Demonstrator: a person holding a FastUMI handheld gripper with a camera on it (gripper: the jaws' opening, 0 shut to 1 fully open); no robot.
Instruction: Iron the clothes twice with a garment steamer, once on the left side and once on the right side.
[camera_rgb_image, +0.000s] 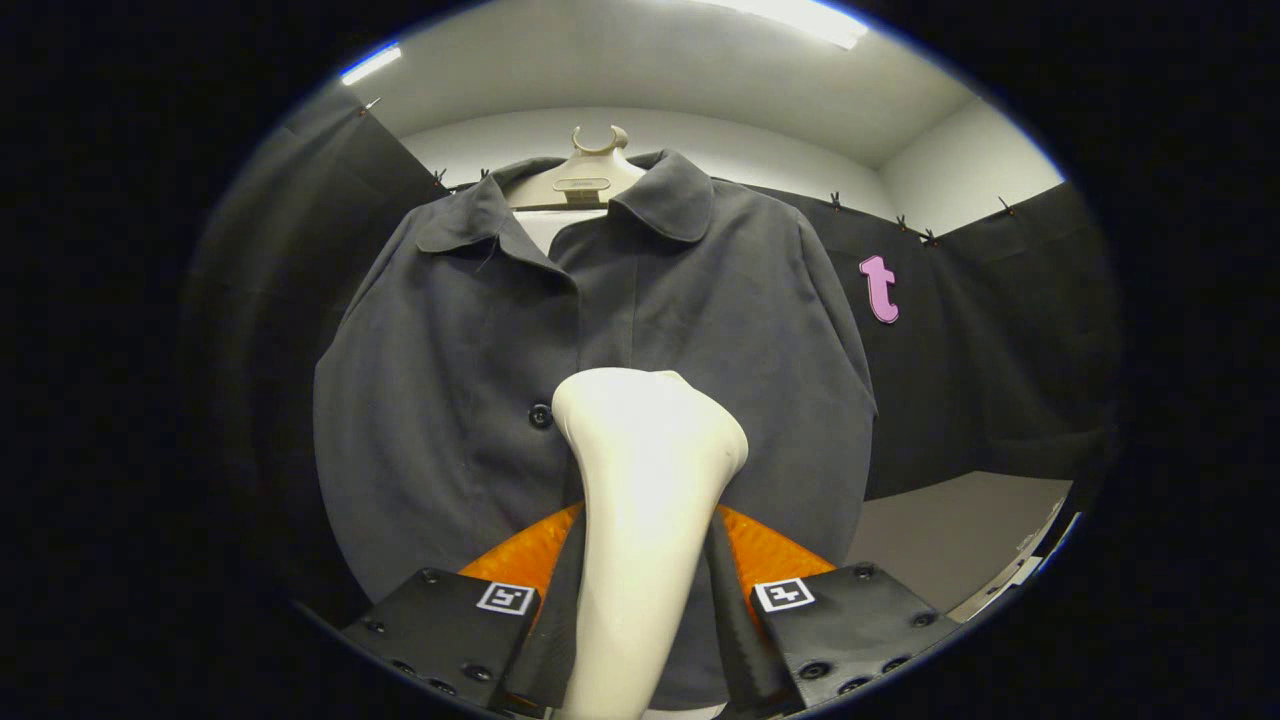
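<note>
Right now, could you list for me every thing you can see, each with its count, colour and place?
jacket: one, dark grey, hanging on the hanger beyond the claw, buttoned at the front
hanger: one, beige, inside the jacket's collar
button: one visible, dark, on the jacket front beside the steamer head
garment steamer: one, white, handle between the fingers, head up against the jacket front
table: one, pale grey, beside the jacket's lower hem
claw: one, both fingers pressing on the steamer handle

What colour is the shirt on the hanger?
Dark grey, plain, with dark buttons. The gripper view shows the shirt, behind the steamer that the hand-held gripper grips.
</note>
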